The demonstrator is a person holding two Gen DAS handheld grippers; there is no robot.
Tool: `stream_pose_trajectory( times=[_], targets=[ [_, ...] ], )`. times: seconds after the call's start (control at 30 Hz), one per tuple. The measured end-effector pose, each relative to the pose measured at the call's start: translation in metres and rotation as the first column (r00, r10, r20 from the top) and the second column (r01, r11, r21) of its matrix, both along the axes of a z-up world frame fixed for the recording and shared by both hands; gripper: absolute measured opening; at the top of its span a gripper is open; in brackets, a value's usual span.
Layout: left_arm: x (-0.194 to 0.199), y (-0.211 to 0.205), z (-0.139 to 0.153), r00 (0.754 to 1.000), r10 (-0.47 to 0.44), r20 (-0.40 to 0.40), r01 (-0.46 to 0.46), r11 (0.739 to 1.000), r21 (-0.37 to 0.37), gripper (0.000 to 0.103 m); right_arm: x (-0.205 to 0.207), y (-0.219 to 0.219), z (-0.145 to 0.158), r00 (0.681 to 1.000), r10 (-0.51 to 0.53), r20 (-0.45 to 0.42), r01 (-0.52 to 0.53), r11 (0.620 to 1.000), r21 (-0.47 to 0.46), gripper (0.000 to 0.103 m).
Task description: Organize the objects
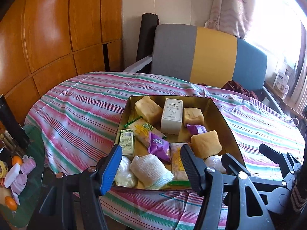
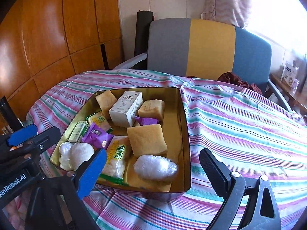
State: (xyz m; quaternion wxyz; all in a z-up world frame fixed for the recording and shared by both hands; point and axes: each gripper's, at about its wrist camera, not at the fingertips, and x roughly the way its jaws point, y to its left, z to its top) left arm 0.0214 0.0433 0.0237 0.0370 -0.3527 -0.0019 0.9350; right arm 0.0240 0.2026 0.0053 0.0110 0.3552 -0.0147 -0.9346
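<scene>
Filling the upper left of both views, an orange wooden wall of panels [image 1: 48,28] backs the room, and a chair [image 1: 211,53] in 3 bands of grey, yellow and blue stands at upper centre behind the table. Spread across the middle and lower frame lies the striped tablecloth [image 1: 76,105] in pink, green and white.

On it, at centre, sits a gold tin [image 1: 228,122] with shiny inner walls, holding the task's things. At its far end a white carton [image 1: 171,117] stands among 3 tan sponge blocks [image 1: 205,143]. Toward the left wall lie a green-and-white small box [image 1: 126,142] and a yellow snack pack [image 1: 143,132], with a purple wrapper [image 1: 159,146] just beside them. At the near edge rest a white sock roll [image 1: 149,172] and a second long snack pack [image 2: 117,159]; lower right inside the tin lies a clear-wrapped bundle [image 2: 155,167].

The left gripper [image 1: 151,164] hovers at lower centre of its view over the tin's near edge, jaws moderately apart with nothing pinched between them. The right gripper [image 2: 153,169] stands wide at the bottom of its view, clamping nothing; the bundle shows in the gap between its fingers, untouched.
</scene>
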Motion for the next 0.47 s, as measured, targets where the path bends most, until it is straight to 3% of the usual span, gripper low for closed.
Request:
stream_pose_trajectory(
  times=[0.47],
  targets=[
    [-0.006, -0.018, -0.002, 0.999, 0.036, -0.031, -0.036, 0.999, 0.004, 0.058, -0.012, -0.006, -0.004, 0.999, -0.015, 0.035, 0.014, 0.999, 0.032, 0.098]
  ],
)
